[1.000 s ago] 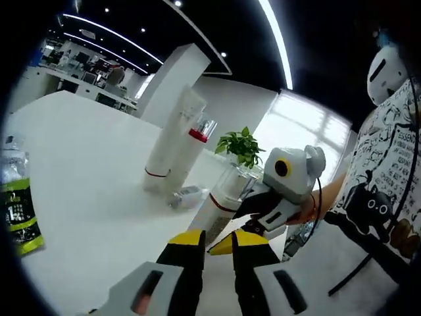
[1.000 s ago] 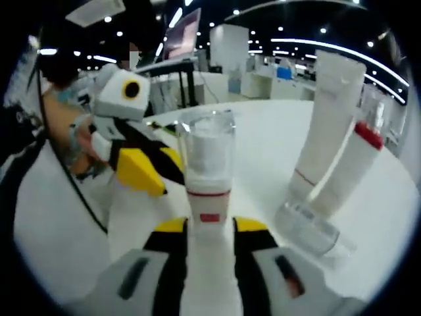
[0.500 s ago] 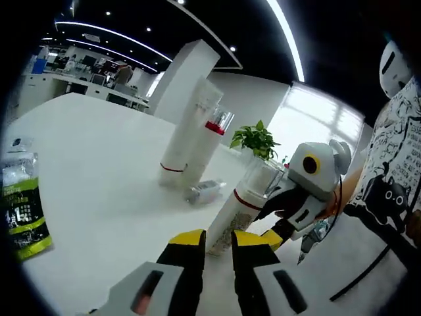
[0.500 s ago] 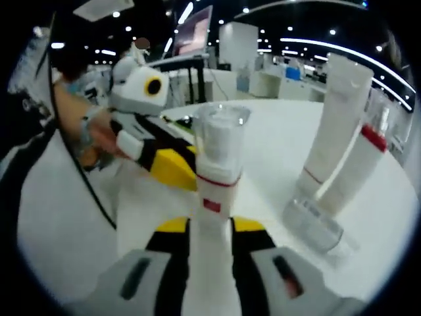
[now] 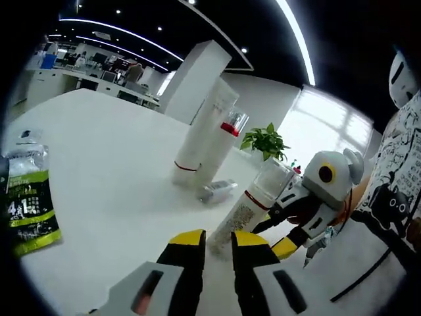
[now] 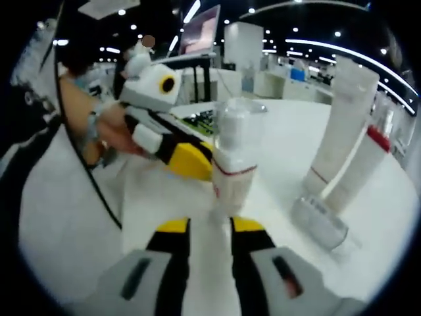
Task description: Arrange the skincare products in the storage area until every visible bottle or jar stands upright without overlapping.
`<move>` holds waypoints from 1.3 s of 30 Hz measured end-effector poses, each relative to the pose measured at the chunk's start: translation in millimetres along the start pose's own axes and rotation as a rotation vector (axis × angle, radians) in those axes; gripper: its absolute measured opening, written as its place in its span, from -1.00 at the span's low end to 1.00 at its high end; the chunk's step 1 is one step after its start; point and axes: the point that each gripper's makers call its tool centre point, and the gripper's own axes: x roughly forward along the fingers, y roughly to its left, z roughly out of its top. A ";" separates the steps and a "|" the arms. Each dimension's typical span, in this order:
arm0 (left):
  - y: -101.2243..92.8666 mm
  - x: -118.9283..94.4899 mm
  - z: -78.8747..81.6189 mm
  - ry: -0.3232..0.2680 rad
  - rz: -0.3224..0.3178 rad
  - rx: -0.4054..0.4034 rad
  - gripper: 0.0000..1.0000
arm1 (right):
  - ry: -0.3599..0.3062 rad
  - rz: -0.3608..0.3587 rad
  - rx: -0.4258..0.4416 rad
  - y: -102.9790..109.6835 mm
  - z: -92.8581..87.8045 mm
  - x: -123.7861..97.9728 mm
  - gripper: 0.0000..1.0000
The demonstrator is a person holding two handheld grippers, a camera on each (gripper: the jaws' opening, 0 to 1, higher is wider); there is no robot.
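In the left gripper view I see a green-and-black foil sachet (image 5: 27, 214) lying flat on the white counter (image 5: 99, 158) at the far left. Further right, a tall white tube with a red band near its base (image 5: 200, 135) stands upright, with a slimmer white bottle with a red collar and clear cap (image 5: 220, 148) leaning against it. A small clear bottle (image 5: 217, 191) lies on its side just in front of that pair. My left tool (image 5: 217, 240) has its yellow-tipped jaws parted with nothing between them, just short of the white bottle with a red ring and clear cap (image 5: 250, 207), which stands on the counter and looks tilted in this view. Beside it is my right tool (image 5: 283, 245), held by a hand (image 5: 342, 204).

In the right gripper view the left tool (image 6: 187, 161) enters from the left, its yellow tip close to that capped bottle (image 6: 231, 164). My right tool (image 6: 209, 227) is open and empty, the bottle standing free just beyond its jaws. To the right stand the tube (image 6: 339, 128) and leaning bottle (image 6: 358, 168), the clear bottle (image 6: 319, 220) lying before them.
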 end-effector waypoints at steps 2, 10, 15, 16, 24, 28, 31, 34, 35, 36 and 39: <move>-6.8 -2.6 -2.4 0.007 -0.006 0.003 -0.66 | -0.004 -0.008 0.028 -2.5 -0.9 -0.7 -0.57; -19.2 5.6 -18.8 0.112 0.043 0.154 -0.65 | -0.006 -0.044 0.084 -12.4 -2.5 -7.4 -0.58; -20.7 14.7 -14.7 0.096 0.052 0.146 -0.66 | -0.018 -0.086 0.150 -17.7 -1.2 -9.9 -0.62; -17.1 15.1 -14.0 0.101 0.070 0.156 -0.66 | -0.020 -0.089 0.156 -18.1 -0.8 -10.2 -0.62; -11.0 21.1 -8.1 0.112 0.102 0.185 -0.67 | -0.058 -0.114 0.166 -25.3 12.6 -12.1 -0.66; -7.4 23.0 -5.5 0.120 0.119 0.207 -0.67 | -0.079 -0.131 0.176 -29.7 18.2 -10.9 -0.68; -2.8 25.0 -3.0 0.122 0.133 0.213 -0.67 | -0.084 -0.144 0.179 -33.6 19.9 -9.3 -0.71; 2.1 28.5 -0.4 0.123 0.146 0.215 -0.67 | -0.081 -0.162 0.180 -39.2 20.7 -7.9 -0.71; 3.1 30.1 1.1 0.122 0.149 0.217 -0.68 | -0.082 -0.168 0.181 -40.6 20.9 -7.8 -0.71; 3.9 31.2 2.3 0.123 0.151 0.219 -0.68 | -0.083 -0.173 0.183 -41.8 21.1 -8.0 -0.71; 8.4 36.4 8.6 0.122 0.158 0.233 -0.68 | -0.085 -0.187 0.194 -45.3 20.4 -9.8 -0.71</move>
